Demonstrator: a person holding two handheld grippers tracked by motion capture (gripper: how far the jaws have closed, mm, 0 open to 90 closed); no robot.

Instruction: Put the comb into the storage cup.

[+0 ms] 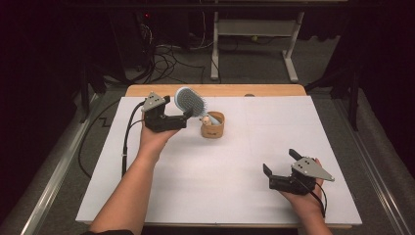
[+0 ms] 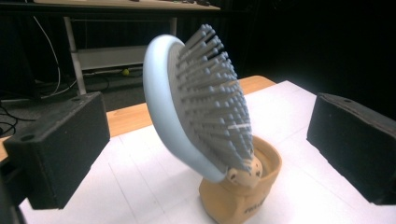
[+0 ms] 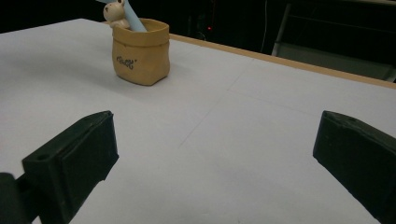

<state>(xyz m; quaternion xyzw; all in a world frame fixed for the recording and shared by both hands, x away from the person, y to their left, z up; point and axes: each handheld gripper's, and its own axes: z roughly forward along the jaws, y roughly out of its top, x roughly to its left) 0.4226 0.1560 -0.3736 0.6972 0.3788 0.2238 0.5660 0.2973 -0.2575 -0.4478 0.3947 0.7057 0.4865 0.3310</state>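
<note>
Item: hairbrush point(image 1: 191, 101), pale blue back, grey bristles. It stands handle-down in a small tan holder point(image 1: 213, 126) toward the far edge of the counter point(image 1: 274, 127), left of its middle, leaning toward the far left corner. A small cream figurine point(image 1: 206, 119) sits at the holder's rim, touching the brush's lower end.

Item: my left tongs point(image 1: 186, 117). Jaws wide, holding nothing. In the left gripper view the brush head point(image 2: 201, 102) stands between my two jaws, apart from both. In the high view the tongs sit just beside the brush head, on its left.

Item: my right tongs point(image 1: 279, 164). Jaws wide, empty, resting low near the near right corner, well apart from the holder point(image 3: 140, 51).

Step in hand, as I judge it: taking the brush out of the holder, or leaving it there; I cannot tell which.

Handling notes, if lifting:
- Close on the blue rim and back, not the bristles, which would give and slip.
- Grip low on the head, near the neck, for balance.
- Draw out along the brush's own lean, so the handle does not lever the light holder over.
- Mind the figurine at the rim.
- My right tongs could steady the holder if it lifts.
</note>
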